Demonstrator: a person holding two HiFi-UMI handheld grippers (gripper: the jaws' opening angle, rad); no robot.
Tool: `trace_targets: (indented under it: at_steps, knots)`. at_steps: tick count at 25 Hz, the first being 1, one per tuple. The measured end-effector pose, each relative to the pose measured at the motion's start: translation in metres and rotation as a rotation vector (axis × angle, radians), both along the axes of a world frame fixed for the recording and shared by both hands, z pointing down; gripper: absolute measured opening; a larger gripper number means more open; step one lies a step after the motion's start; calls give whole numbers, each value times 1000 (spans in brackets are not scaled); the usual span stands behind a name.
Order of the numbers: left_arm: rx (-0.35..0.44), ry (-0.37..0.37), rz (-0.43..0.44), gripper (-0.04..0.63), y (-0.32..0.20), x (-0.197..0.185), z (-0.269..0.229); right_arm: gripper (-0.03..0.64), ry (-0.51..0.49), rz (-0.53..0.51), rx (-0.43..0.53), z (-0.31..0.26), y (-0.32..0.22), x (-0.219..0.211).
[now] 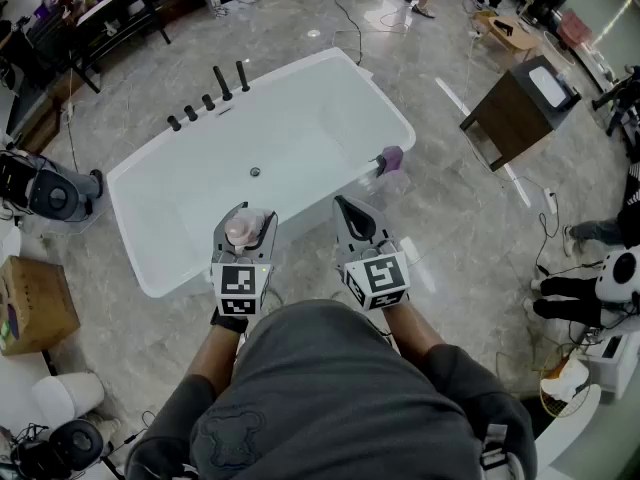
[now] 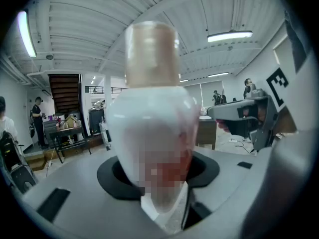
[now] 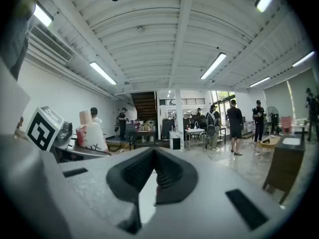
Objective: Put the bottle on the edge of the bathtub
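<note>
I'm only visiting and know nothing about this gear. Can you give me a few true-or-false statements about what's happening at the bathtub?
1. The left gripper has the bottle clamped between its jaws. True.
2. The right gripper holds a second bottle. False: its jaws are together with nothing between them.
3. The bottle stands on the bathtub edge. False: it is held in the left gripper.
4. A small purple thing sits at the tub's rim. True.
5. The black tap fittings stand on the rim nearest the person. False: they are on the far rim.
</note>
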State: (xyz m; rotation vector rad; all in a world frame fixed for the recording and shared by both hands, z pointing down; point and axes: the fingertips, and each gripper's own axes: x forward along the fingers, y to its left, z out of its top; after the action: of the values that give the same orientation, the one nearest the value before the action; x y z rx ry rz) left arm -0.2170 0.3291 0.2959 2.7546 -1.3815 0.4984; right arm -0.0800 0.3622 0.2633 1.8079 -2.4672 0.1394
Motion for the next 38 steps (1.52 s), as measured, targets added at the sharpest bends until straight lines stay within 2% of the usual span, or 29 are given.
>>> trace_targets:
  at_steps: [8,17,21,30,34,38]
  knots:
    - [-15,-12,-9,221,9,14,6,2,-19,-25,-23,10,12,10]
    - [-37,3,-84,221,8,52,20,2,-40,-62,-104,47,20,63]
    - [-64,-9,-97,222,-6,59,30,2,-49,-79,-138,62,6,69]
    - [-115,-7,-90,221,-90,77,58,2,-22,-53,-204,78,-51,91]
    - [-140,-1,-89,222,-149,84,74,2,5,-28,-239,88,-101,105]
    - [-153,4,-76,222,-203,85,86,2,26,-34,-269,100,-154,95]
